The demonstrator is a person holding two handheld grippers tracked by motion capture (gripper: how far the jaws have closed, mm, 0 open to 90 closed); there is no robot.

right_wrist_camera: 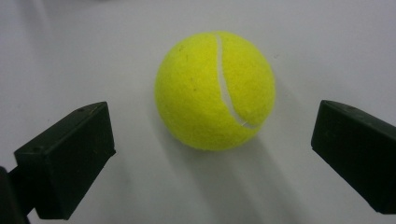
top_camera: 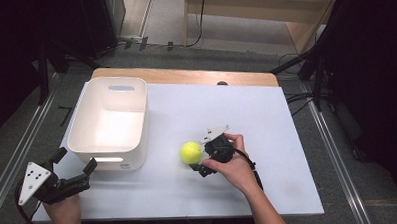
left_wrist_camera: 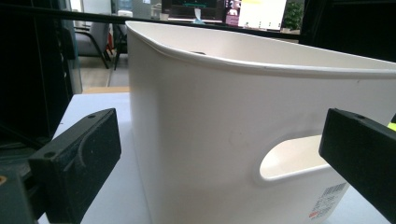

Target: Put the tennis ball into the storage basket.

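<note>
A yellow tennis ball (top_camera: 191, 152) (right_wrist_camera: 215, 90) rests on the white table sheet (top_camera: 267, 134), just right of the white plastic bin (top_camera: 108, 122). My right gripper (top_camera: 202, 156) (right_wrist_camera: 212, 158) is open, pointing left at the ball; its jaws stand wide, one on each side, not touching it. Near the table's front left corner my left gripper (top_camera: 74, 162) (left_wrist_camera: 219, 163) is open and faces the bin's near wall (left_wrist_camera: 205, 135) with its handle cut-out (left_wrist_camera: 292, 158). Nothing sits between its jaws.
The bin looks hollow with nothing visible inside. A wooden strip (top_camera: 185, 76) edges the table's far side. Dark stands and cables (top_camera: 310, 83) sit on the floor to the right, a wooden frame (top_camera: 263, 14) beyond.
</note>
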